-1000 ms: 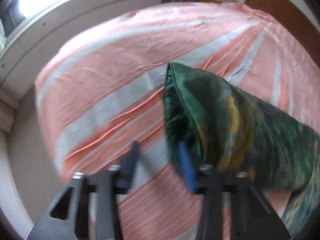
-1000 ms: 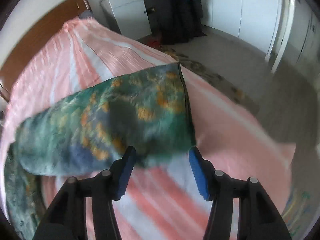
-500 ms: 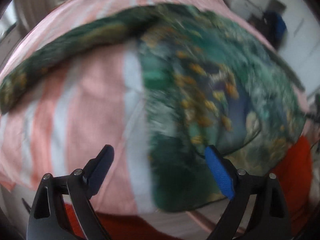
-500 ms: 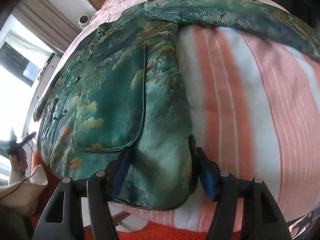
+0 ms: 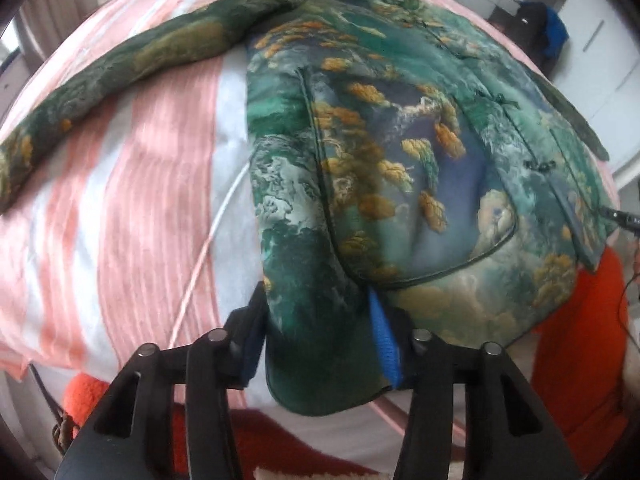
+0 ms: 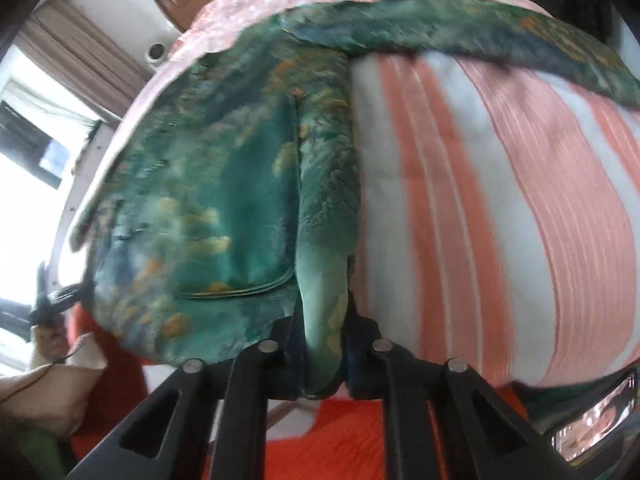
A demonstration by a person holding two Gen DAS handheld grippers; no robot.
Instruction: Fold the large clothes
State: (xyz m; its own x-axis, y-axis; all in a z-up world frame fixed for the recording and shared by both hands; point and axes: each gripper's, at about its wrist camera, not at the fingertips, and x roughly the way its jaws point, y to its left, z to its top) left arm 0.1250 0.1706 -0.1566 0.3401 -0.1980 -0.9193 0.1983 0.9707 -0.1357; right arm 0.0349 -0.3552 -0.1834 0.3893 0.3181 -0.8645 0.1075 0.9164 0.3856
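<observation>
Both tools, left [image 5: 320, 344] and right [image 6: 324, 344], closing on hem corners of a green landscape-print satin jacket [image 5: 400, 152] at the near edge of the pink-striped bed [image 5: 120, 200]; next, lifting the hem toward the collar.

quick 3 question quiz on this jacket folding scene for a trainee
1. True or false: the jacket lies spread on the striped bedspread.
2. Which part of the jacket sits between the fingers of each gripper: collar, cuff or bottom hem?
3. Multiple choice: the sleeve in the right wrist view is A) folded over the chest, B) stretched out sideways, C) hanging off the bed.

Key: 1 true. 2 bottom hem, one corner in the left gripper, the other in the right gripper, both closing. 3 B.
</observation>
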